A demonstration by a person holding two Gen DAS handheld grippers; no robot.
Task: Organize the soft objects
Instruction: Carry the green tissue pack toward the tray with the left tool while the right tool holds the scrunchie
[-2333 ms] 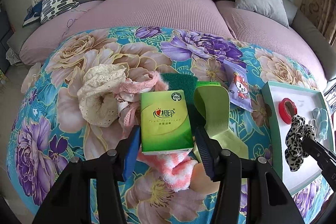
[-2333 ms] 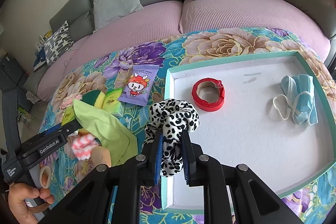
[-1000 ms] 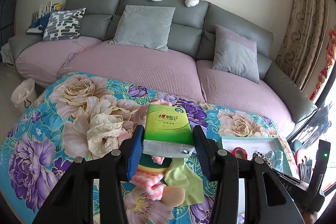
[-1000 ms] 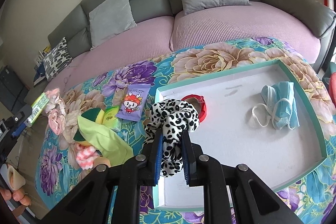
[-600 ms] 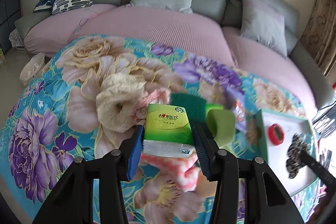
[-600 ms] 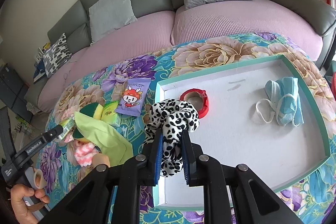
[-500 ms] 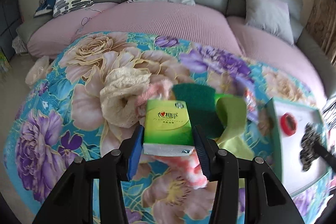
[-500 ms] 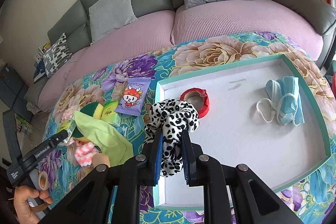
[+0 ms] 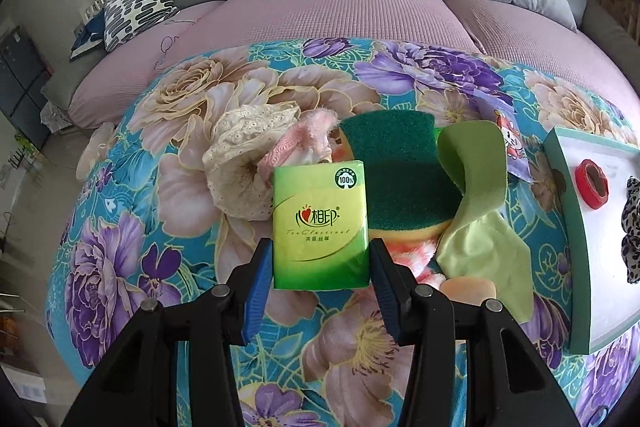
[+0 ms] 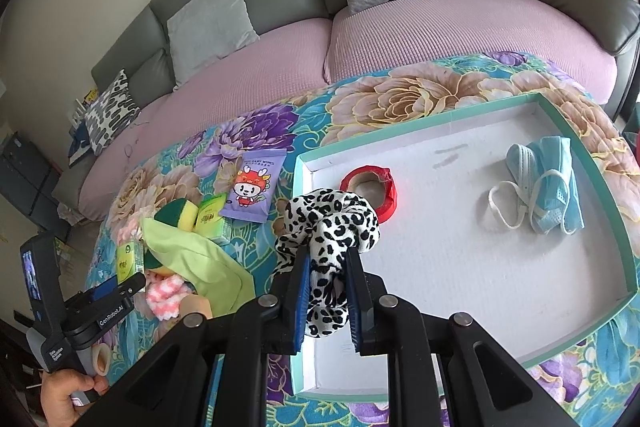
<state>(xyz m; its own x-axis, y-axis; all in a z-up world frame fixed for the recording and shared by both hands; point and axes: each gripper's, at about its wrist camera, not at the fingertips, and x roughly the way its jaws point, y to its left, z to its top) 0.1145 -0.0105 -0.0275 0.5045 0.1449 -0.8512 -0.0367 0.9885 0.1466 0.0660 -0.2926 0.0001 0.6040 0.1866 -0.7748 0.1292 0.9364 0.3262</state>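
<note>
Left wrist view: the left gripper (image 9: 320, 279) holds a green tissue pack (image 9: 320, 223) by its 2 long side edges, above the floral cloth (image 9: 160, 227) near its front edge and over a heap of soft things: a lace piece (image 9: 244, 163), a sponge (image 9: 394, 183), a lime cloth (image 9: 476, 199) and a pink fluffy item (image 9: 412, 255). The pack looks light and yielding, its film wrap likely slick, so a hold low on the sides, as here, seems the sound place; a harder squeeze would probably crush it. Its long axis runs away from the camera along the fingers, printed face up, the round mark at the far end.

Right wrist view: the right gripper (image 10: 326, 291) is closed narrow on a leopard scrunchie (image 10: 332, 223), limp and bunched, hanging above the near left corner of the tray (image 10: 400, 131). It has no clear axis; the loop billows above the pads and a tail droops between them. In the tray lie a red tape roll (image 10: 370, 187) toward the far left corner and a blue mask (image 10: 548, 187) by the right wall. A purple wipes pack (image 10: 252, 187) lies on the cloth just left of the tray.
</note>
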